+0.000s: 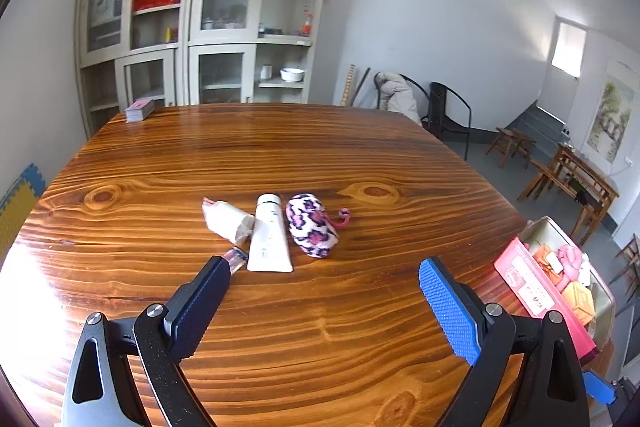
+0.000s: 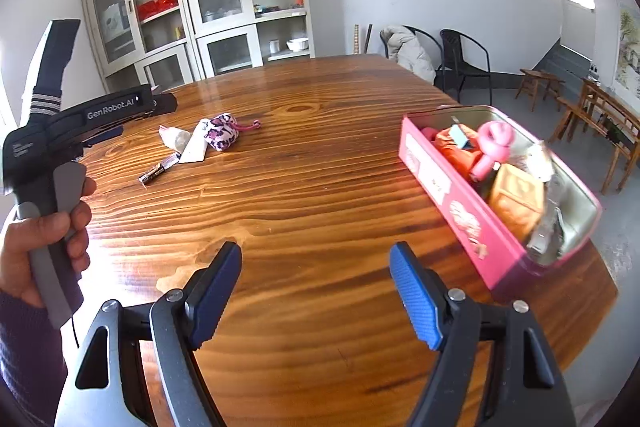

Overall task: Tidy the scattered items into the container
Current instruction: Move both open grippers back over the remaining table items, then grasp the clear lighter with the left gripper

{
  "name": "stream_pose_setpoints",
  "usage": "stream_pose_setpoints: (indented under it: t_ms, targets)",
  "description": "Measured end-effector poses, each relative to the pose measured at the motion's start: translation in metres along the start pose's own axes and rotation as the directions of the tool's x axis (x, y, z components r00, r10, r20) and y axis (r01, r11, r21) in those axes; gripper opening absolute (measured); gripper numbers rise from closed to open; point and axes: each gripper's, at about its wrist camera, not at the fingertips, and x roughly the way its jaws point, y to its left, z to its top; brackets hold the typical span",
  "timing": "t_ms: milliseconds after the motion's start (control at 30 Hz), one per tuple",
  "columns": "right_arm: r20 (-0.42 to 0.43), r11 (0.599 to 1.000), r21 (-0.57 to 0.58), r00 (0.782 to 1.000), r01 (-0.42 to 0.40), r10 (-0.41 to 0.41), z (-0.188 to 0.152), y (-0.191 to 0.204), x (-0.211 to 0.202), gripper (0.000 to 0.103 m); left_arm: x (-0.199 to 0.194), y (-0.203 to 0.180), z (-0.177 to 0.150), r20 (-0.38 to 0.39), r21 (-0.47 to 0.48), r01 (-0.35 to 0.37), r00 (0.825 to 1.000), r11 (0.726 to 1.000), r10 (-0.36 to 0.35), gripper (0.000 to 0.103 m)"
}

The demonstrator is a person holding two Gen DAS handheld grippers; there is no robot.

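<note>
The pink rectangular tin (image 2: 472,211), at right of frame, already holds several items. Four remain at bench centre: white tube (image 1: 269,235), pink leopard-print pouch (image 1: 311,225), wrapped white packet (image 1: 228,223), small clear-capped stick (image 1: 237,258). Left claw (image 1: 324,301) and right claw (image 2: 316,291) stand apart, empty.

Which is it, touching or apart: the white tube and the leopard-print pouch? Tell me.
Apart. The left wrist view shows a strip of bare table between the white tube and the leopard-print pouch.

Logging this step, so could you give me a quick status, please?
Both grippers open, empty. Tube, pouch still on table. Tin part-filled. Path clear.
</note>
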Motion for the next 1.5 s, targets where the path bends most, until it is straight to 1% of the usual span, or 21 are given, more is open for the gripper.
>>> stream_pose_setpoints:
  t_ms: [200, 333, 467, 567, 633, 667, 733, 800, 867, 933, 1033, 1133, 1267, 1333, 1367, 1500]
  targets:
    - [0.039, 1.0, -0.002, 0.999, 0.021, -0.021, 0.001, -0.001, -0.021, 0.08, -0.002, -0.011, -0.001, -0.001, 0.028, 0.021, 1.0, 0.999, -0.021, 0.097]
    - [0.042, 1.0, -0.025, 0.999, 0.001, 0.0, 0.003, 0.009, -0.022, 0.08, -0.001, -0.014, -0.003, 0.004, 0.049, 0.011, 1.0, 0.999, -0.012, 0.097]
    - [0.027, 0.998, -0.047, 0.999, -0.031, 0.032, 0.012, 0.019, -0.012, 0.08, 0.008, -0.005, -0.005, -0.02, 0.035, -0.007, 1.0, 0.999, 0.008, 0.097]
    - [0.031, 0.997, -0.058, 0.999, -0.041, 0.043, 0.019, 0.023, -0.001, 0.08, 0.017, 0.013, -0.006, -0.059, -0.011, -0.035, 0.998, 0.999, 0.034, 0.097]
    - [0.027, 0.998, -0.043, 0.998, -0.054, 0.055, 0.024, 0.022, 0.009, 0.08, 0.018, 0.025, -0.008, -0.077, -0.029, -0.043, 0.996, 0.999, 0.041, 0.097]
    - [0.017, 0.998, -0.033, 0.998, -0.061, 0.061, 0.026, 0.022, 0.015, 0.08, 0.016, 0.029, -0.009, -0.075, -0.017, -0.042, 0.996, 0.999, 0.041, 0.097]
    - [-0.007, 0.997, -0.029, 0.997, -0.072, 0.072, 0.031, 0.023, 0.027, 0.08, 0.011, 0.037, -0.013, -0.07, 0.036, -0.052, 0.996, 0.998, 0.054, 0.097]
    - [-0.016, 0.996, -0.046, 0.997, -0.071, 0.07, 0.036, 0.026, 0.038, 0.08, 0.008, 0.048, -0.016, -0.067, 0.092, -0.077, 0.994, 0.993, 0.084, 0.097]
    - [-0.029, 0.996, -0.056, 0.997, -0.073, 0.072, 0.042, 0.031, 0.055, 0.08, 0.009, 0.064, -0.019, -0.079, 0.111, -0.089, 0.992, 0.99, 0.098, 0.097]
    - [-0.057, 0.995, -0.047, 0.995, -0.089, 0.086, 0.05, 0.036, 0.075, 0.08, 0.012, 0.084, -0.02, -0.106, 0.087, -0.075, 0.991, 0.993, 0.084, 0.097]
    - [-0.082, 0.992, -0.024, 0.989, -0.125, 0.123, 0.062, 0.042, 0.103, 0.08, 0.019, 0.115, -0.02, -0.142, 0.013, -0.045, 0.989, 0.999, 0.046, 0.097]
    - [-0.096, 0.99, -0.014, 0.986, -0.139, 0.137, 0.072, 0.046, 0.127, 0.08, 0.029, 0.134, -0.019, -0.156, -0.035, -0.05, 0.987, 0.998, 0.044, 0.097]
    - [-0.114, 0.987, 0.031, 0.981, -0.155, 0.158, 0.083, 0.042, 0.152, 0.08, 0.045, 0.137, -0.027, -0.192, -0.041, -0.03, 0.981, 0.999, 0.021, 0.097]
    - [-0.125, 0.984, 0.05, 0.976, -0.172, 0.177, 0.089, 0.041, 0.164, 0.08, 0.052, 0.132, -0.03, -0.206, -0.005, -0.02, 0.978, 1.0, 0.019, 0.097]
    - [-0.124, 0.981, 0.059, 0.974, -0.183, 0.189, 0.093, 0.041, 0.167, 0.08, 0.055, 0.129, -0.032, -0.21, 0.02, -0.025, 0.977, 0.999, 0.029, 0.097]
    - [-0.106, 0.965, 0.099, 0.962, -0.241, 0.251, 0.1, 0.047, 0.178, 0.08, 0.067, 0.116, -0.03, -0.205, 0.09, -0.032, 0.978, 0.995, 0.05, 0.097]
